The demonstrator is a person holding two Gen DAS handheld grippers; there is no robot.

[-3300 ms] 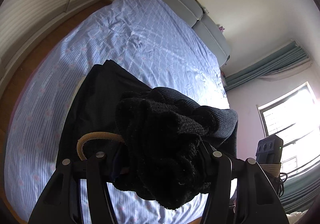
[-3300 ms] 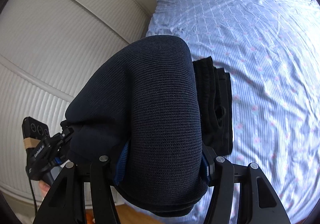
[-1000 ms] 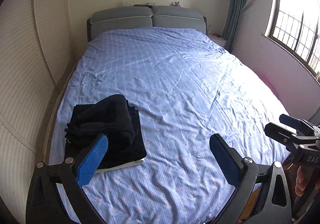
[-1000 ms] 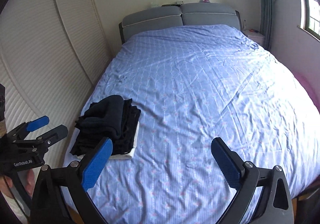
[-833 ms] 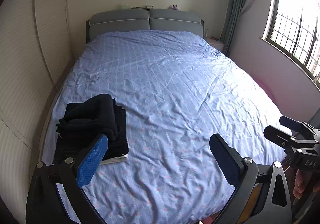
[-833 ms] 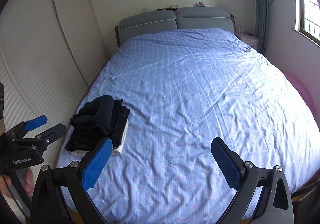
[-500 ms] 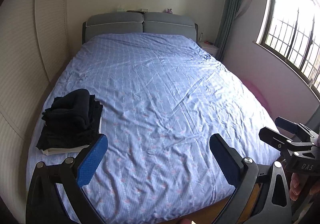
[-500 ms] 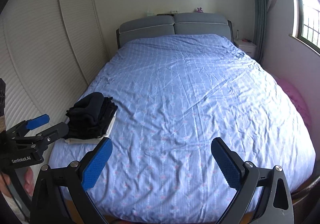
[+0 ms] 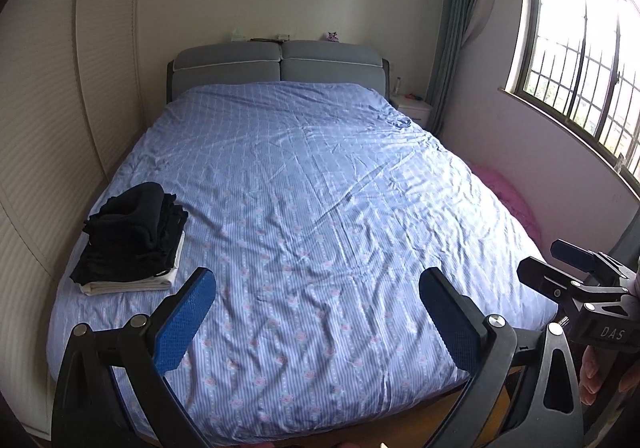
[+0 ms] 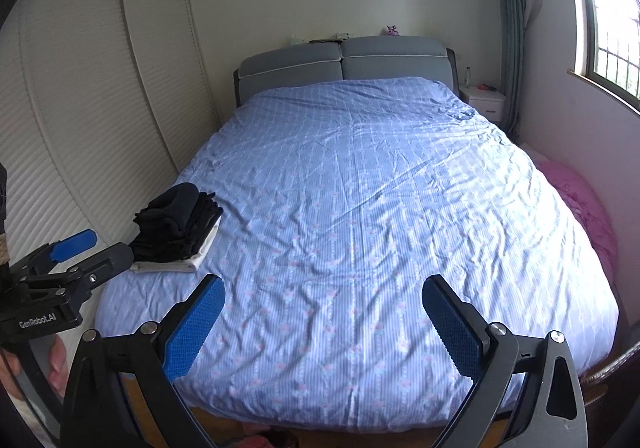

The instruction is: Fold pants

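Observation:
The folded dark pants lie on top of a stack of folded clothes at the near left corner of the blue bed; they also show in the right wrist view. A white folded garment is at the bottom of the stack. My left gripper is open and empty, held back from the foot of the bed. My right gripper is open and empty too. Each gripper shows in the other's view: the right one and the left one.
A white louvred wardrobe runs along the bed's left side. A grey headboard is at the far end, a white nightstand beside it. A window and a pink bundle are on the right.
Both grippers let go of the dark pants onto the stack, opened, and pulled back from the bed. The stack now looks smaller and farther off.

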